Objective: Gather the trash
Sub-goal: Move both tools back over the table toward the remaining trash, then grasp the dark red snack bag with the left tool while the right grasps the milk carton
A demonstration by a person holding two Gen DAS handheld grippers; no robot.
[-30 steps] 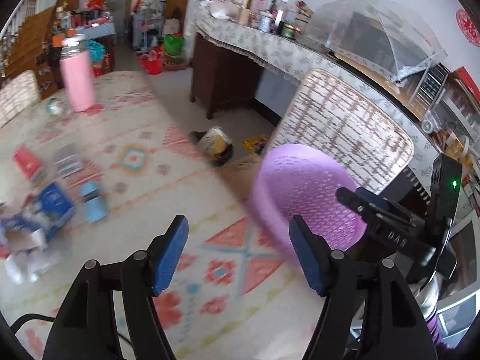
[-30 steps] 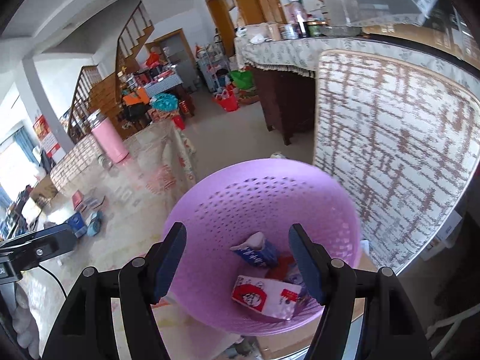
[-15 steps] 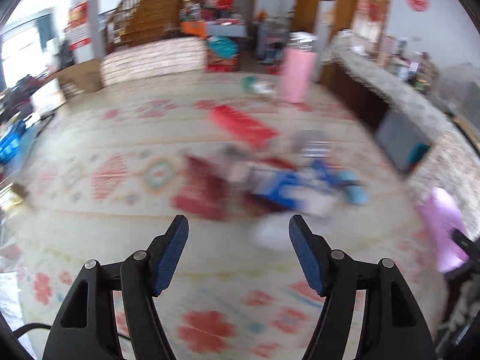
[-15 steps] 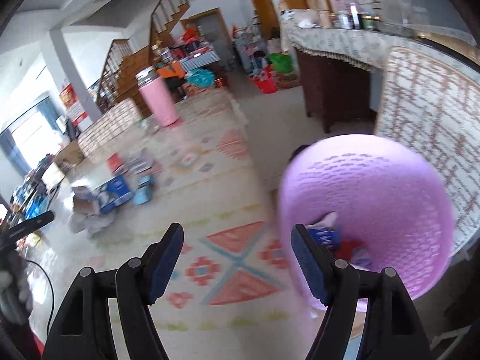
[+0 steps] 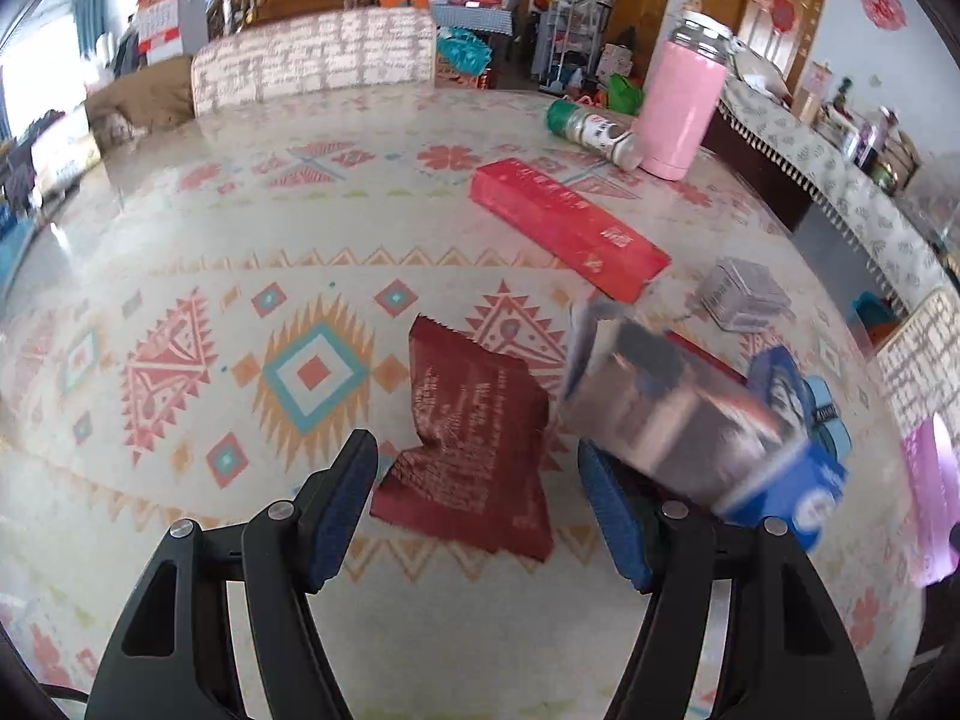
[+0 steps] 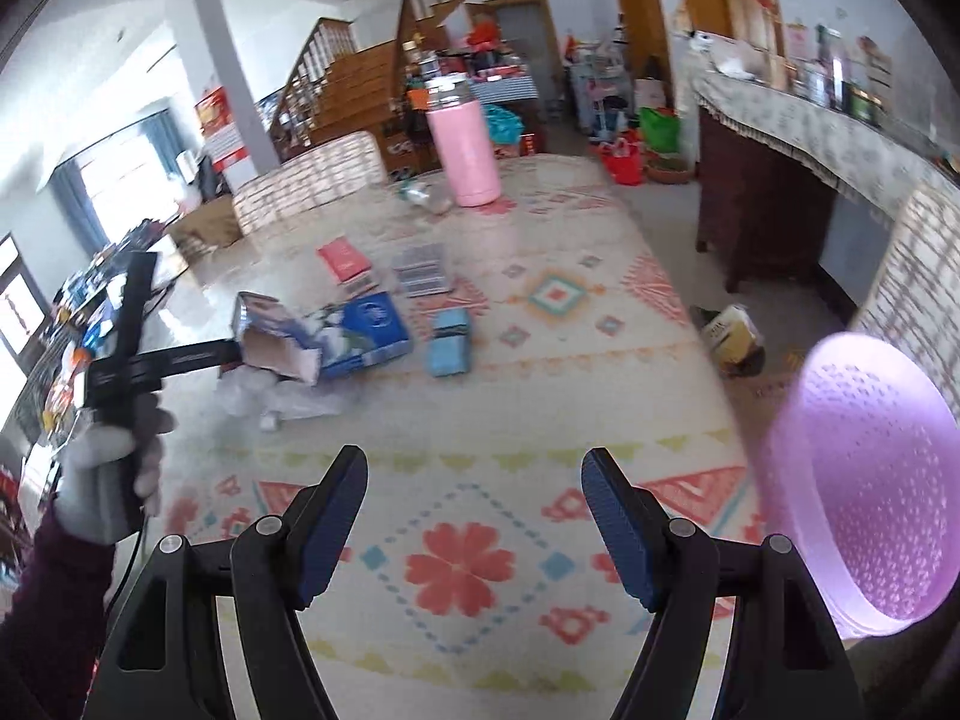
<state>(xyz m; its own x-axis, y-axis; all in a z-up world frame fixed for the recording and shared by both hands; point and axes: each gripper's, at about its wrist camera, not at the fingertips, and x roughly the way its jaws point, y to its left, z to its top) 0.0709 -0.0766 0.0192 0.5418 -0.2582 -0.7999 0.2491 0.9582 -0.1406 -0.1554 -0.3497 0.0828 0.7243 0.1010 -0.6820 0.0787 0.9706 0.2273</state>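
My left gripper (image 5: 477,501) is open, low over the patterned table, with a dark red wrapper (image 5: 474,438) lying flat between and just beyond its fingers. A torn blue carton (image 5: 714,426) with a silver lining lies right beside its right finger. My right gripper (image 6: 474,516) is open and empty above the table. The purple basket (image 6: 864,480) stands at the table's right edge, right of the right gripper. In the right wrist view the left gripper (image 6: 234,351) reaches to the blue carton (image 6: 336,336).
A long red box (image 5: 564,228), a grey packet (image 5: 741,294), a lying green-capped bottle (image 5: 591,132) and a tall pink flask (image 5: 681,102) sit farther back. A light blue item (image 6: 450,339) lies by the carton. White crumpled plastic (image 6: 288,396) lies nearby. Chairs surround the table.
Both grippers swung left, away from the purple basket. The left gripper came down close over the trash pile, now at the dark red wrapper. Both stayed open.
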